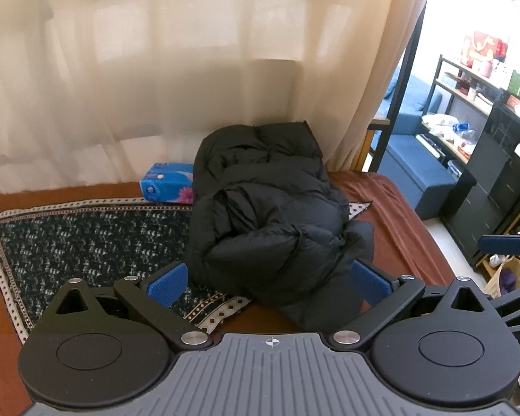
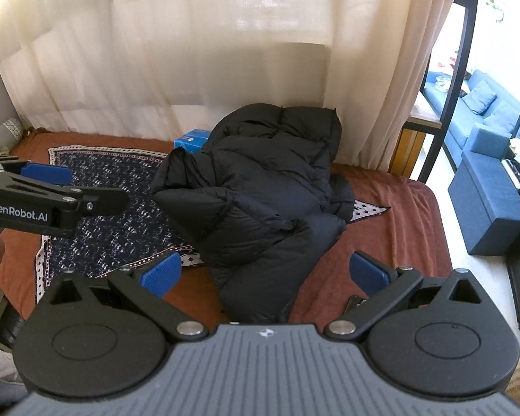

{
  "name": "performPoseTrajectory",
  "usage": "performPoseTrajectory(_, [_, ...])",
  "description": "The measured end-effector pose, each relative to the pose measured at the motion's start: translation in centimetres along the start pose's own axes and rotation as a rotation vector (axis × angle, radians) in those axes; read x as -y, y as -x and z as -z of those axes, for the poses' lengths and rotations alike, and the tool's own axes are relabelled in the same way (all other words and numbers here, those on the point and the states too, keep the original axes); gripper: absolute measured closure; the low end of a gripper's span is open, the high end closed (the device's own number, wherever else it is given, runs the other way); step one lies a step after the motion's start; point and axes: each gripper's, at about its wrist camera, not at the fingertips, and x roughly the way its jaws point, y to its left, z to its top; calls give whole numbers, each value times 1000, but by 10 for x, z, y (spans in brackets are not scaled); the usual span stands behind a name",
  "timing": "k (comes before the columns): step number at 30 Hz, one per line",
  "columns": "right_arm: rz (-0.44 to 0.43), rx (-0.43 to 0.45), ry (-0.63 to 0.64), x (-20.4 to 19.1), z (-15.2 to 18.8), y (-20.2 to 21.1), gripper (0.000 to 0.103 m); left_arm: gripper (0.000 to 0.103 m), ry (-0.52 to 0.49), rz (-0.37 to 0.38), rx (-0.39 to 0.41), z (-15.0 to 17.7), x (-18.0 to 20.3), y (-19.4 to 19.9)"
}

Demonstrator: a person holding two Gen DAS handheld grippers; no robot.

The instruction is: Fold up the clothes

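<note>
A crumpled black puffer jacket hides part of the patterned blanket; tissue pack far left; left gripper and right gripper released.

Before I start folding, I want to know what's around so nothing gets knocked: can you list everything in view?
puffer jacket: one, black, crumpled on the bed's middle, partly over the patterned cloth
patterned cloth: one, dark with a white border, spread on the bed left of the jacket
bedsheet: one, rust brown, covering the bed
tissue pack: one, blue, behind the jacket near the curtain
curtain: sheer beige, behind the bed
sofa: blue, in the room to the right
shelf unit: black-framed, far right, holding assorted items
left hand-held gripper: blue pads, open, above the jacket's near edge
right hand-held gripper: blue pads, open, above the jacket's near edge
</note>
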Motion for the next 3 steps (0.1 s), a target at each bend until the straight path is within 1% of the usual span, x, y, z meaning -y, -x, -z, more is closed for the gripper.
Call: performPoseTrajectory(3, [1,-2,-1,0,-1,-1,0,0,-3,-1,-3,-1,-1,-1])
